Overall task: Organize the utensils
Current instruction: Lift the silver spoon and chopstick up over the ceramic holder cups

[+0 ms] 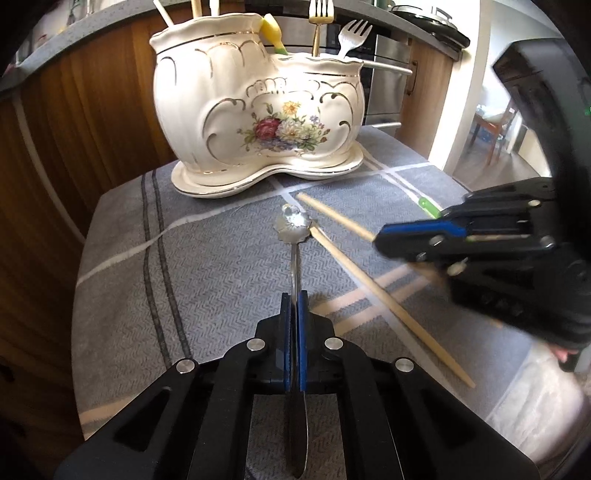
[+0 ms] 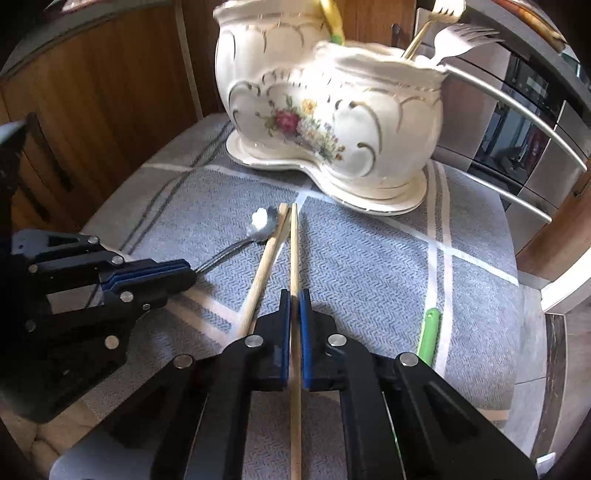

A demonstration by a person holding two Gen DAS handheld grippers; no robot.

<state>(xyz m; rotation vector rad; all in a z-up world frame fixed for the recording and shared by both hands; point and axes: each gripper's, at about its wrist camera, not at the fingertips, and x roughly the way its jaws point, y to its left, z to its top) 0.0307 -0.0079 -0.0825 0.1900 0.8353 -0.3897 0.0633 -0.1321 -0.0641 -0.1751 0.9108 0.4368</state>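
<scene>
My left gripper (image 1: 294,295) is shut on the handle of a metal spoon (image 1: 294,223), whose flower-shaped bowl points toward the holder; it also shows in the right wrist view (image 2: 184,271) with the spoon (image 2: 263,220). My right gripper (image 2: 294,293) is shut on a wooden chopstick (image 2: 294,243); it shows in the left wrist view (image 1: 384,242). A second chopstick (image 2: 264,266) (image 1: 388,302) lies loose on the cloth. The white floral ceramic utensil holder (image 1: 258,110) (image 2: 332,110) stands at the back on its saucer, holding forks (image 1: 352,35) and other utensils.
A grey striped cloth (image 1: 203,266) covers the small table. A green-handled utensil (image 2: 428,336) lies on the cloth at the right. Wooden cabinets (image 1: 74,129) stand behind and left, and steel oven fronts with bar handles (image 2: 517,129) at the right.
</scene>
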